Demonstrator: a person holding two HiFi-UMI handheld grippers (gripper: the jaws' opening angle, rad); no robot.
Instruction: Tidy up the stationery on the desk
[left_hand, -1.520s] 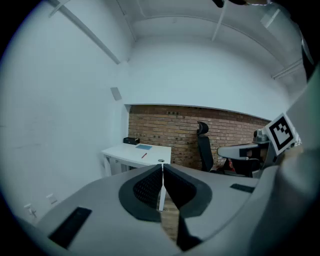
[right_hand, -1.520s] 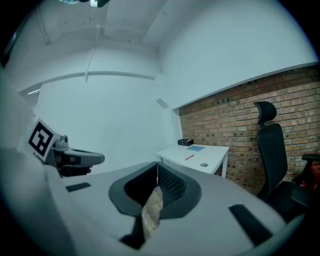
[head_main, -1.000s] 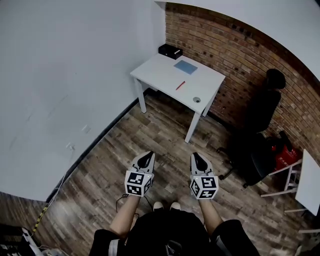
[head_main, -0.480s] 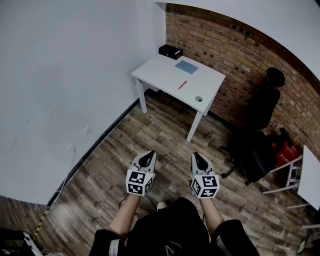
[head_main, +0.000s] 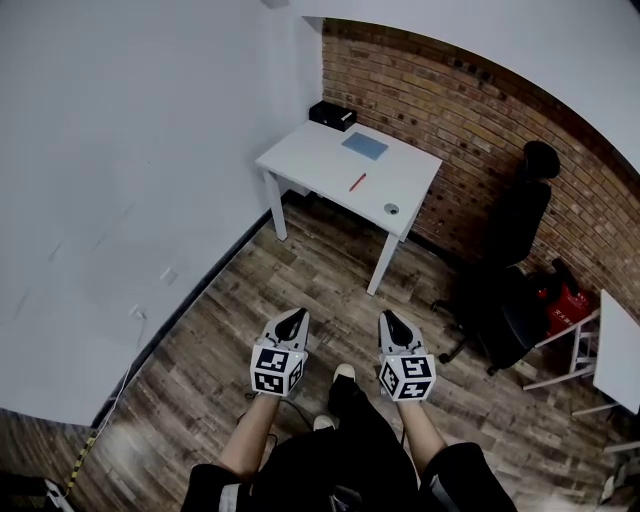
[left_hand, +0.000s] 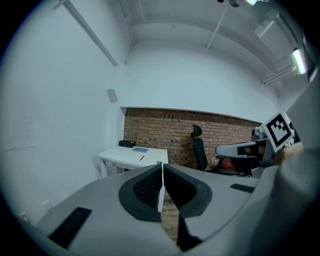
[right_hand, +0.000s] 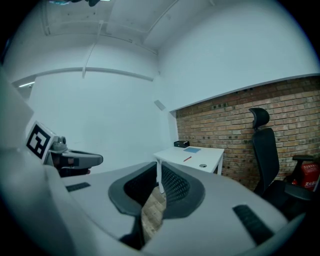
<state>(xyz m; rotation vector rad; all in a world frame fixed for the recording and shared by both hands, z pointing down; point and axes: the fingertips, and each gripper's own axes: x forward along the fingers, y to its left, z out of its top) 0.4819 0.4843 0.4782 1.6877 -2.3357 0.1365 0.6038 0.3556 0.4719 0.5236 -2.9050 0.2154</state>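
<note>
The white desk (head_main: 318, 156) bears a slim red pen (head_main: 357, 182) and blue notebook (head_main: 365, 146).

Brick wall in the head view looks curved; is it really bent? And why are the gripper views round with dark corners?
Head view: the wide lens bows the brick wall; it is likely straight. Left gripper view: fisheye circle, black corners, a ceiling lamp glaring. Right gripper view: same circle.

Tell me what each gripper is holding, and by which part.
Nothing is held. The left gripper and the right gripper are both shut and empty; the red pen lies far off on the white desk.
</note>
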